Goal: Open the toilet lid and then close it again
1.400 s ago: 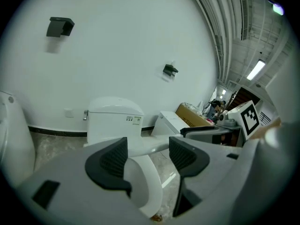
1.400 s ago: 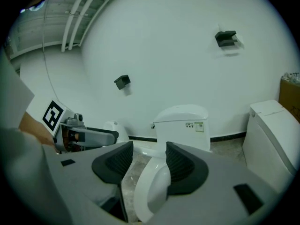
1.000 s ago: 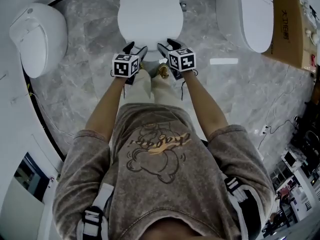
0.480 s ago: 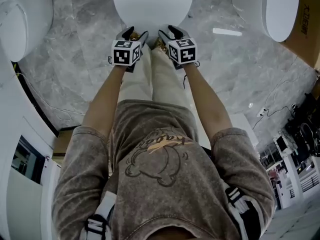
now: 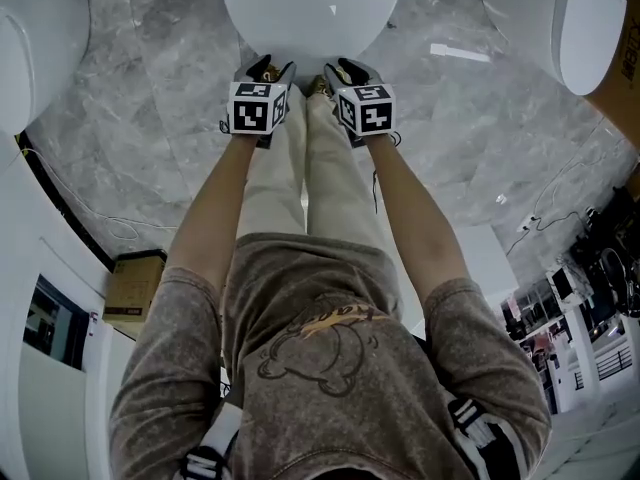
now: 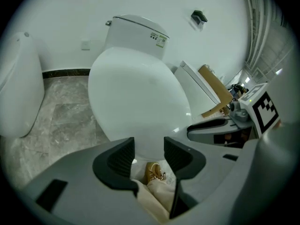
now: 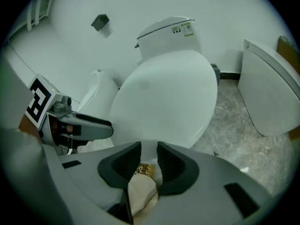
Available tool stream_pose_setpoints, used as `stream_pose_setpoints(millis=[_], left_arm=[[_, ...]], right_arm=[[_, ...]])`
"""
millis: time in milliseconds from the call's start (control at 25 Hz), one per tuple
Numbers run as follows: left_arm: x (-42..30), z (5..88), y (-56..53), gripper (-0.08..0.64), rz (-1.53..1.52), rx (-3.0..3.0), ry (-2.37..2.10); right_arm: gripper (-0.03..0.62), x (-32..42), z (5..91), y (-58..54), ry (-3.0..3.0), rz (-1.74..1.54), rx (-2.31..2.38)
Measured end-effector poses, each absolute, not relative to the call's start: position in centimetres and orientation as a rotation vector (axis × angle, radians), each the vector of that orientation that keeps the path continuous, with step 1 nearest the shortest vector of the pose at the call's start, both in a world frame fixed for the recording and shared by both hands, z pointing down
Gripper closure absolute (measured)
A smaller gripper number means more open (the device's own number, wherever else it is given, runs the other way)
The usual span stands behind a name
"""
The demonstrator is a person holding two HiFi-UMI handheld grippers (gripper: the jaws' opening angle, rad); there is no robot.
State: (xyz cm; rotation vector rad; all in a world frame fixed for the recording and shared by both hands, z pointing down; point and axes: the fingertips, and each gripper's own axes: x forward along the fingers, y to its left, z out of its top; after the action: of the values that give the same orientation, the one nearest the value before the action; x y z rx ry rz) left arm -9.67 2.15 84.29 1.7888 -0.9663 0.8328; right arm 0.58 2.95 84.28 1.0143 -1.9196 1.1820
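The white toilet lid lies shut on the bowl, straight ahead of the person's legs. Both grippers sit side by side at its front edge. My left gripper points down at the rim, and its jaws are closing. In the left gripper view the lid fills the space just past my left gripper, with the rim showing in the gap and no pad pressing on it. My right gripper is closing too. My right gripper frames the lid's rim in a narrower gap.
The cistern stands behind the lid against the white wall. Other white toilets stand at the left and right on the grey marble floor. A cardboard box lies at the lower left. A tan shoe shows below the jaws.
Both grippers have sunk to the front edge of the lid and their jaws have narrowed. The lid now fills more of the head view.
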Motion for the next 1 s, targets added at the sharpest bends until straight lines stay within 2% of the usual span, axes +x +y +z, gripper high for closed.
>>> stream_pose_setpoints(millis=[80, 240, 360, 720, 1000], left_arm=[[-9.9, 84.3, 2.0, 0.359, 0.832, 1.802, -0.964], [-9.6, 82.6, 1.4, 0.359, 0.838, 1.81, -0.924], [-9.5, 78.2, 0.1, 0.359, 0.799, 1.839, -0.944], [-8.7, 55.7, -8.8, 0.357, 0.584, 2.101, -1.066], [-7.5, 40.0, -9.7, 0.351, 0.458, 2.332, -1.093]], right_arm=[[0.48, 0.9, 84.3, 2.6, -1.936, 1.166, 1.032], [0.479, 1.4, 83.0, 2.4, -1.948, 1.16, 1.023], [0.479, 2.1, 79.0, 1.8, -1.952, 1.166, 1.08], [0.479, 3.2, 57.3, -6.9, -2.221, 0.918, 1.252], [0.479, 4.5, 41.8, -8.4, -2.427, 0.66, 1.328]])
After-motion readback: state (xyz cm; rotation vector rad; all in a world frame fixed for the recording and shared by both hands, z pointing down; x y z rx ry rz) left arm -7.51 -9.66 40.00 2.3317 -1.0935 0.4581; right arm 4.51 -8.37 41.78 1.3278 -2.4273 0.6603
